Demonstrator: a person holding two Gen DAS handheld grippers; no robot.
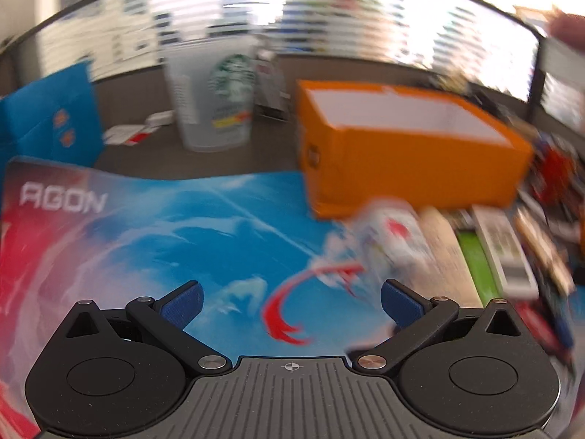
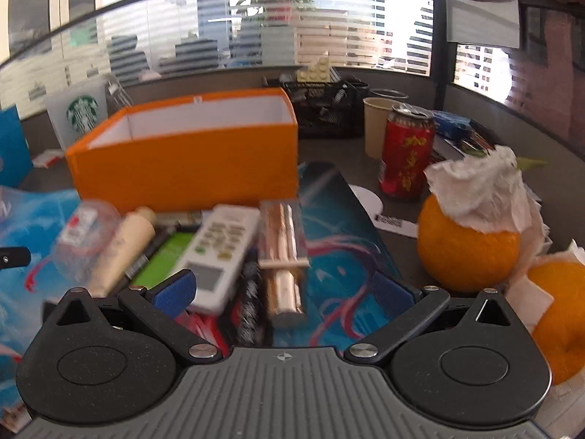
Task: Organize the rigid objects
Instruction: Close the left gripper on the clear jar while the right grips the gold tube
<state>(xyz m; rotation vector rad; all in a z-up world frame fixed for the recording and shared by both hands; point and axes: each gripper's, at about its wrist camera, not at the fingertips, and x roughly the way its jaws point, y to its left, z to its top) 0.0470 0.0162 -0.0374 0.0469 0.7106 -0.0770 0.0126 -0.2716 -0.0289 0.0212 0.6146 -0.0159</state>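
Two hand-held grippers level over the mat, left released, right released above remote

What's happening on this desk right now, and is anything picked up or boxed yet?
A person holds two grippers over a cluttered desk mat. Both the left gripper and the right gripper are open and hold nothing. A white remote, a rose-gold tube, a cream tube and other small items lie in a pile in front of the orange box. What shows of the box's inside looks empty, so sorting seems not yet begun.
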